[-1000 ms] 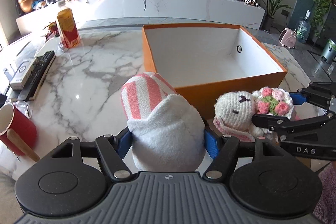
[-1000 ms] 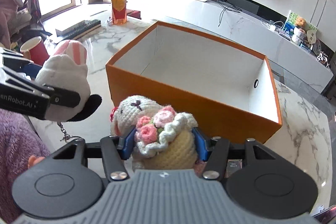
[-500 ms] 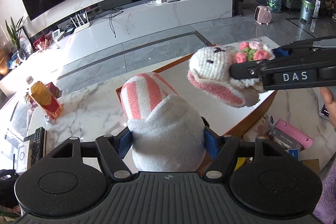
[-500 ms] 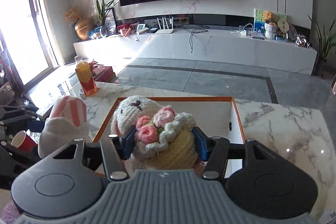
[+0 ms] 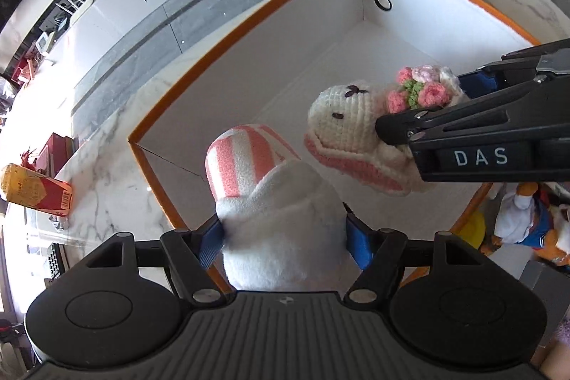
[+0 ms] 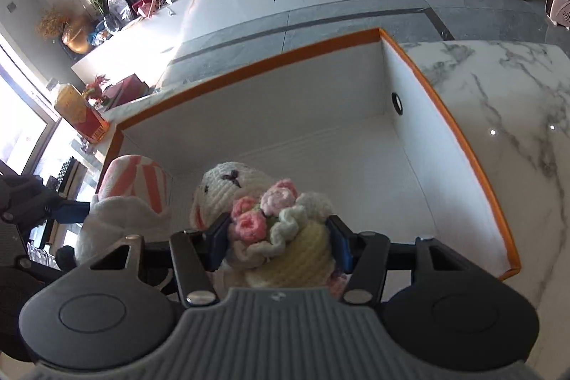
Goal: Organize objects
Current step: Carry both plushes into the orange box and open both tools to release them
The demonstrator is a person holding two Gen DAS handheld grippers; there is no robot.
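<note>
Below you the orange box point(image 6: 459, 145) lies open, its white floor bare from wall to wall, so the way down into it is free. Its orange rim walls in all four sides; you must pass over them, not through. Your two loads crowd each other: the white plush toy point(image 5: 281, 219) in the left gripper point(image 5: 283, 237) hangs just beside the crochet bunny point(image 6: 270, 230) in the right gripper point(image 6: 278, 244), whose black finger crosses the box's right side. Outside the left wall a drink carton point(image 5: 35, 194) stands on the marble table point(image 6: 516, 116).
</note>
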